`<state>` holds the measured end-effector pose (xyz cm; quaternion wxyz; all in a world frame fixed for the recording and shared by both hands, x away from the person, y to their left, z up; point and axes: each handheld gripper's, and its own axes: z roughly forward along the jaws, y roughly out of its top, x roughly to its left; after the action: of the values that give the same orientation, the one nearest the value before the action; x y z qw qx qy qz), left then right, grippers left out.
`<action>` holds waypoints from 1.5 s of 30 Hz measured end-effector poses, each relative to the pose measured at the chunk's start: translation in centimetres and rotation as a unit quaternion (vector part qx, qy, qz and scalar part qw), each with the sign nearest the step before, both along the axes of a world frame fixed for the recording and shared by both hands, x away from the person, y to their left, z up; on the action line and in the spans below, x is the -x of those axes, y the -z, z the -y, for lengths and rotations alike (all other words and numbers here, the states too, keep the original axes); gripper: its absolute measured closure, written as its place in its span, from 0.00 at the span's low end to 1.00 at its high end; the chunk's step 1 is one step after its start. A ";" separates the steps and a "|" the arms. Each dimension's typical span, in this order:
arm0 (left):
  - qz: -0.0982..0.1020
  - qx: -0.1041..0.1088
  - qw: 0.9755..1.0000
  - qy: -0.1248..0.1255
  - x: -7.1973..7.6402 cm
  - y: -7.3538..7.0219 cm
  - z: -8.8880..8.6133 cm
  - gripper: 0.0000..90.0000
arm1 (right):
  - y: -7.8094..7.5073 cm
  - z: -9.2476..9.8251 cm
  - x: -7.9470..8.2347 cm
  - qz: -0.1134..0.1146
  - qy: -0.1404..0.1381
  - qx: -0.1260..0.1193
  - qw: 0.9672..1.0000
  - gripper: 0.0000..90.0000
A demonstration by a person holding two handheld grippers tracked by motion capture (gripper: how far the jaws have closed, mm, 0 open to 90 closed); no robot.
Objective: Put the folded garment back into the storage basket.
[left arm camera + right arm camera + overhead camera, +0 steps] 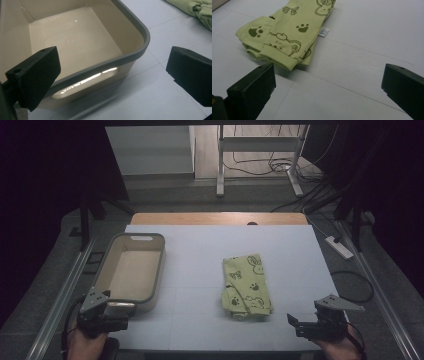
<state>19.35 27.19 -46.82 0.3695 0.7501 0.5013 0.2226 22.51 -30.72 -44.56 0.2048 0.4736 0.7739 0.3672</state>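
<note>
Pale desk (200, 320), empty bin (131, 270) at left, folded green garment (246, 287) mid-desk, near the right gripper (300, 320). Both grippers' fingers spread wide, holding nothing; left gripper (117, 307) at the bin's rim. Risk: pinching one layer unfolds it.

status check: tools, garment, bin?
Left tool open at bin corner. Right tool open, short of folded green garment. Garment flat on table, nothing between.
</note>
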 end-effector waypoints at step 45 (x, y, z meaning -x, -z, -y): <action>-0.017 0.003 0.998 0.060 -1.8 -0.7 0.9 0.00 | -0.5 -0.2 -1.2 -0.003 -0.068 -0.038 0.997 0.00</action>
<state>21.11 26.27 -46.13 0.3756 0.7814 0.4626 0.1856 23.71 -30.53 -44.09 0.1589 0.4286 0.7904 0.4078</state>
